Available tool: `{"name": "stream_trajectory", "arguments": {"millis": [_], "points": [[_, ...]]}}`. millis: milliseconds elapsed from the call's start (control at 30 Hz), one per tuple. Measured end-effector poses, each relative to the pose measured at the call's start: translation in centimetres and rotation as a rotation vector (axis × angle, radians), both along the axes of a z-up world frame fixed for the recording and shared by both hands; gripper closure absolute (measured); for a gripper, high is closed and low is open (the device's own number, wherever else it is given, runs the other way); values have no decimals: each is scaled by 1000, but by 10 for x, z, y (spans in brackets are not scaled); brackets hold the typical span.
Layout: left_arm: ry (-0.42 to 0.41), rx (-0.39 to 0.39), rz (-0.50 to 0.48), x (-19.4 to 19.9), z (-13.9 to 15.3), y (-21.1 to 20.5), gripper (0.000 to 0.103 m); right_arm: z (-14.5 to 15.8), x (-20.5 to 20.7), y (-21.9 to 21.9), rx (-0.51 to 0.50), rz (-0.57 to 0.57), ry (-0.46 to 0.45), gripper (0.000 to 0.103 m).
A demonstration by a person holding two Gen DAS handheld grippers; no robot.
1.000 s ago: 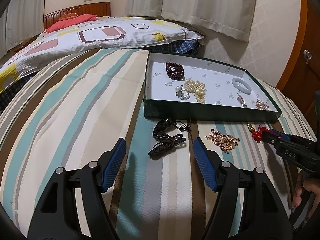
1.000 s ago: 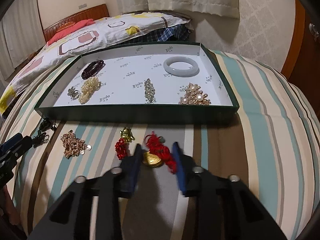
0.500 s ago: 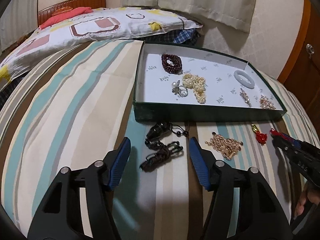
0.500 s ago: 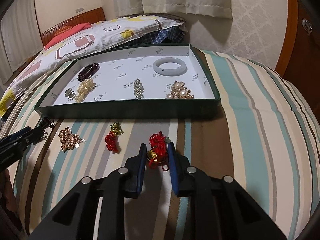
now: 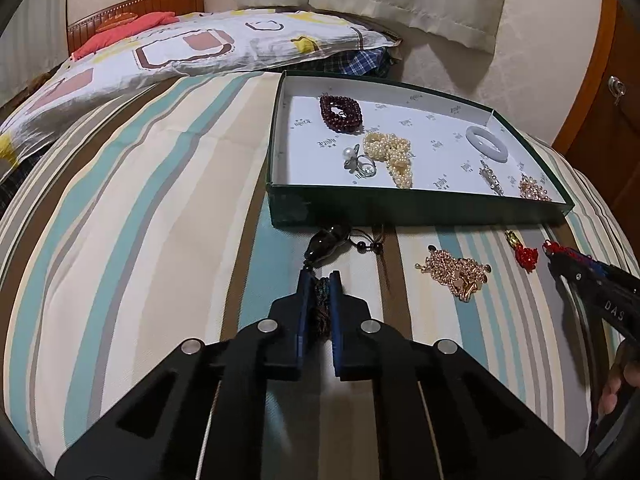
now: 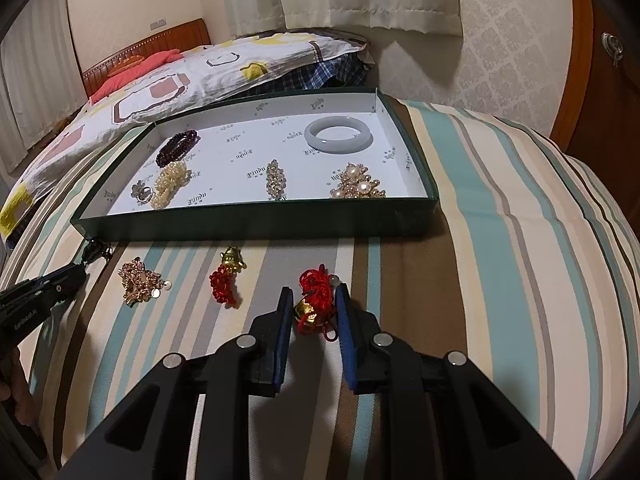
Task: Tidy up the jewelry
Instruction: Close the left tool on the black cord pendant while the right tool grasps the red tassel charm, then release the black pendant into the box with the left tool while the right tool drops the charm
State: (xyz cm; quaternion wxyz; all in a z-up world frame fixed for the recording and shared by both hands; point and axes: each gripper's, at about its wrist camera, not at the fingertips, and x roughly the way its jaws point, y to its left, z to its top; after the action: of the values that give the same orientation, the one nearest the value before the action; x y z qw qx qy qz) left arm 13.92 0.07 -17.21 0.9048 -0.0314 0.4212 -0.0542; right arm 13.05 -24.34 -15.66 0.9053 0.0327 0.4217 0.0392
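A green box (image 5: 420, 204) with a white floor holds several pieces of jewelry on the striped bed. My left gripper (image 5: 319, 280) is shut on the dark cord of a black pendant necklace (image 5: 326, 242) lying in front of the box. My right gripper (image 6: 314, 300) is shut on a red cord bracelet with a gold charm (image 6: 314, 300), still on the bedspread. A rose-gold chain (image 5: 456, 272) and a red-and-gold charm (image 6: 226, 280) lie loose between the two grippers. The right gripper also shows in the left wrist view (image 5: 560, 256).
In the box lie a dark red bead bracelet (image 5: 340, 112), a pearl strand (image 5: 394, 152), a ring (image 5: 362, 164), a white bangle (image 6: 338, 134), a brooch (image 6: 276, 178) and a pearl cluster (image 6: 358, 188). A patterned quilt (image 5: 180, 48) lies behind; a wooden door (image 6: 600, 60) stands at the right.
My left gripper moved forward and closed on the black necklace's cord. My right gripper closed on the red cord bracelet and stays around it.
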Motion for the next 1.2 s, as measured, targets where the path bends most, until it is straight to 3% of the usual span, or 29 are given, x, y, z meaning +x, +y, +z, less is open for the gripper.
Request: {"name": "stream_trajectory", "arguments": {"millis": [633,1200], "points": [[-80,-8,-6,-13,24,-1,96,18,-11,3,16,8,-73,81],[-191,-36,-45,-20,69,-12,96,48,-12,4,22,10,-157,81]]}}
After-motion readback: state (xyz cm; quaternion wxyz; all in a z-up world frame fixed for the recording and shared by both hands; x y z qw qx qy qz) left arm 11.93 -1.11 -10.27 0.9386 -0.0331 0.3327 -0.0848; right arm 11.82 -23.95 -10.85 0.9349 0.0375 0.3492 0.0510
